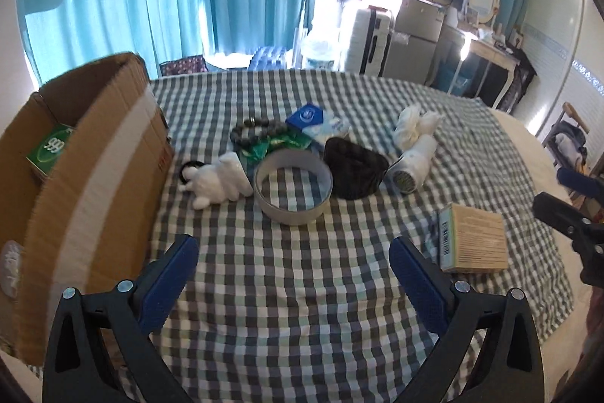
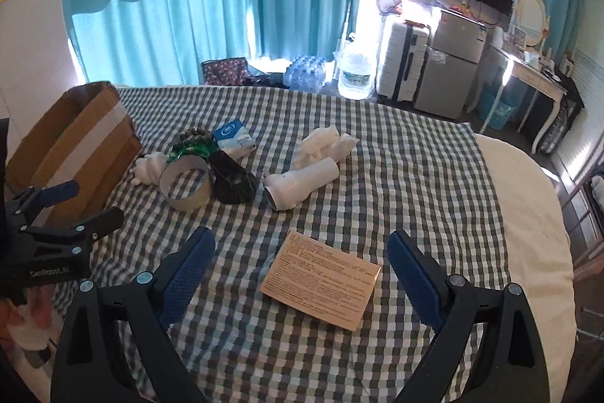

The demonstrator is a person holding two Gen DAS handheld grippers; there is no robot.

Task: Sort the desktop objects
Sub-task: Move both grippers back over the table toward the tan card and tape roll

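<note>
A cardboard box (image 1: pixel 94 153) stands open at the left of the checked cloth (image 1: pixel 302 308), with a green packet (image 1: pixel 49 150) inside. My left gripper (image 1: pixel 294 248) is open and empty, short of a tape ring (image 1: pixel 292 189). Around the ring lie a white plush toy (image 1: pixel 219 182), a bead bracelet (image 1: pixel 256 133), a blue tissue pack (image 1: pixel 313 119), a black pouch (image 1: pixel 355 172) and a white lint shaver (image 1: pixel 411 165). My right gripper (image 2: pixel 300 244) is open, hovering over a tan flat box (image 2: pixel 321 280) that lies between its fingers untouched.
White rolled cloth (image 2: pixel 324 142) lies behind the shaver (image 2: pixel 302 184). The left gripper (image 2: pixel 75 206) shows at the left edge of the right wrist view, near the cardboard box (image 2: pixel 71 142). Beyond the bed stand blue curtains, a suitcase (image 2: pixel 404 59), a small fridge and a dressing table.
</note>
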